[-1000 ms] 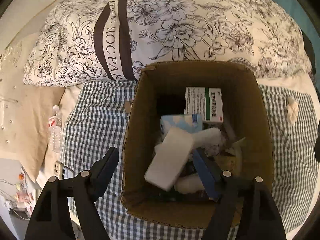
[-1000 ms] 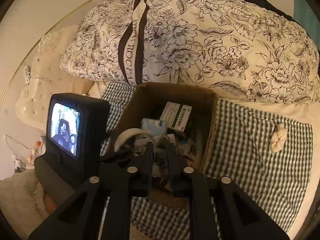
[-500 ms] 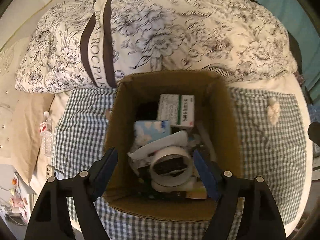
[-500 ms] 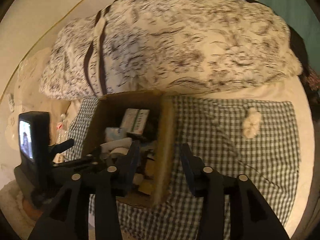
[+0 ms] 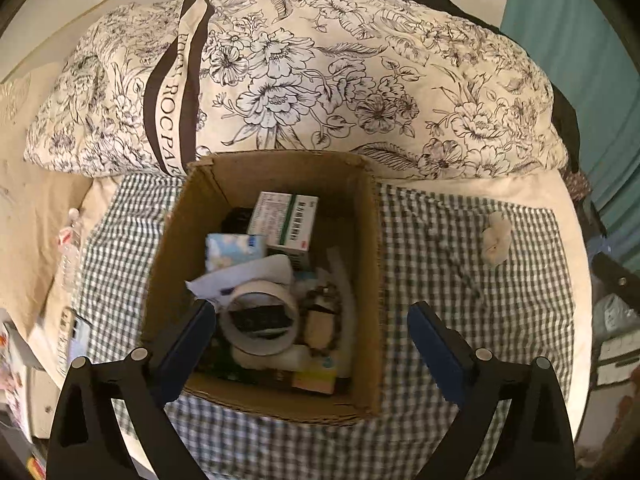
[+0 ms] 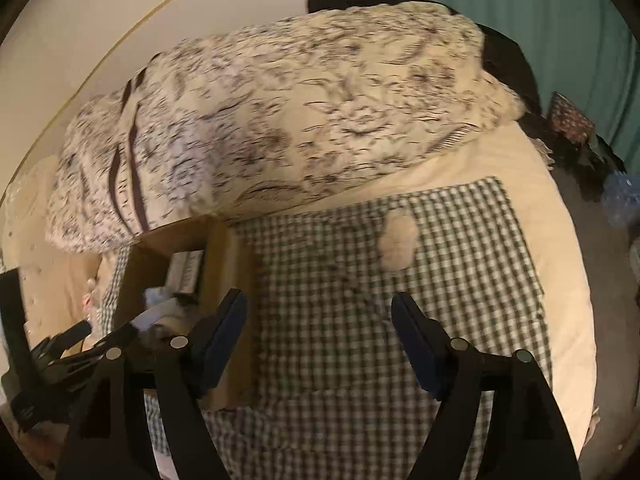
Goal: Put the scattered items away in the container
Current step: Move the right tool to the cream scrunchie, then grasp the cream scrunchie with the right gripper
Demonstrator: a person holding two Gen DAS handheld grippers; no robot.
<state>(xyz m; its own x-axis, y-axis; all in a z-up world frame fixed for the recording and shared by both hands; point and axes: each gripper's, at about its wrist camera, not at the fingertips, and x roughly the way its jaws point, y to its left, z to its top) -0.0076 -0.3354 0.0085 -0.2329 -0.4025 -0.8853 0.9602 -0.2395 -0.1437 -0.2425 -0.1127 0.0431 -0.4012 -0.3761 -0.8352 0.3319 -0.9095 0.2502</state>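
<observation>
One item only seems to remain outside the cardboard box [image 5: 372, 280]: a small cream fabric piece [image 6: 397, 245], perhaps a scrunchie, which lies on the checked cloth [image 6: 460, 280] of the bed, well apart from the box on its right side. The right claw [image 6: 318, 334] is spread wide and holds nothing, and it points toward this piece, so the step in hand is probably the reach for it. To do it well, I think the claw should come down with one finger on each side of the soft piece and press a little into the cloth before closing, because such a thing is thin and can slip out. The cloth itself may be pinched together with it, so a slow lift is better. The left claw [image 5: 312, 344] is also spread and empty above the box, where the tape roll [image 5: 260, 322] and the medicine carton [image 5: 286, 220] lie already inside.
</observation>
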